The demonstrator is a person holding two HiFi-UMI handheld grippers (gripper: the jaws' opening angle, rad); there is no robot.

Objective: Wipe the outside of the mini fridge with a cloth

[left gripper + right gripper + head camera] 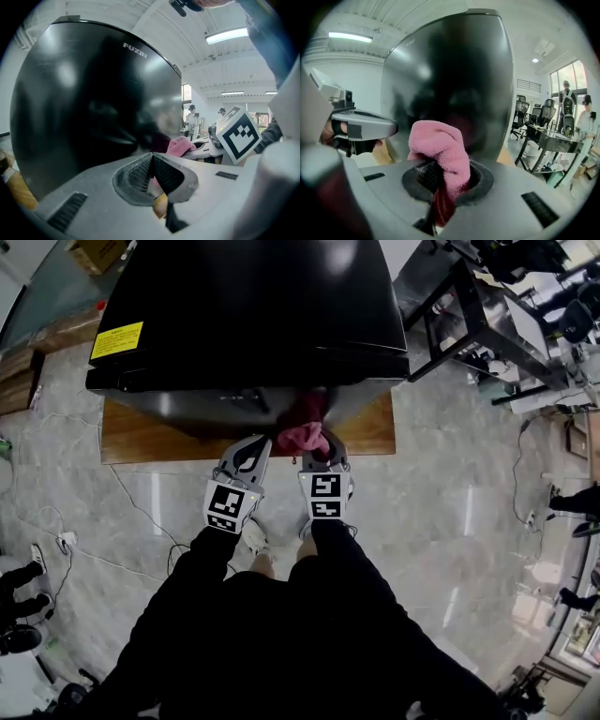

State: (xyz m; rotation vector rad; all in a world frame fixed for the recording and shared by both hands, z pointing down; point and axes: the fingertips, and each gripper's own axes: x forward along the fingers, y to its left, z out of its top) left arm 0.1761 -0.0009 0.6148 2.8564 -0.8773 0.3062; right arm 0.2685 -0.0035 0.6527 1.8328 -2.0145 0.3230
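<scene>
At the far left of the head view, a yellow label [116, 339] sat on the top corner of the black mini fridge [244, 315], which stood on a wooden board [141, 439] laid on the pale stone floor [450, 502]. White cables [141, 512] trailed across the floor beside the board.

The left gripper [251, 452] hovered just in front of the board's near edge, its tip pointing at the fridge's lower front. In the left gripper view its jaws met tip to tip with nothing between them [152, 157]; the glossy door [93, 93] filled the frame, with white FUXIN lettering [135, 50] near its top.

Just to the right, a pink cloth [305, 437] bunched against the lower front of the fridge – whether it actually touched the door could not be told. The right gripper [319, 457] held it: in the right gripper view the jaws were clamped on the cloth [440, 140], which rose in a fold above them [445, 174], the dark fridge face [454, 70] close behind.

Further right stood a dark metal-framed table [478, 315] – well apart from the fridge.
</scene>
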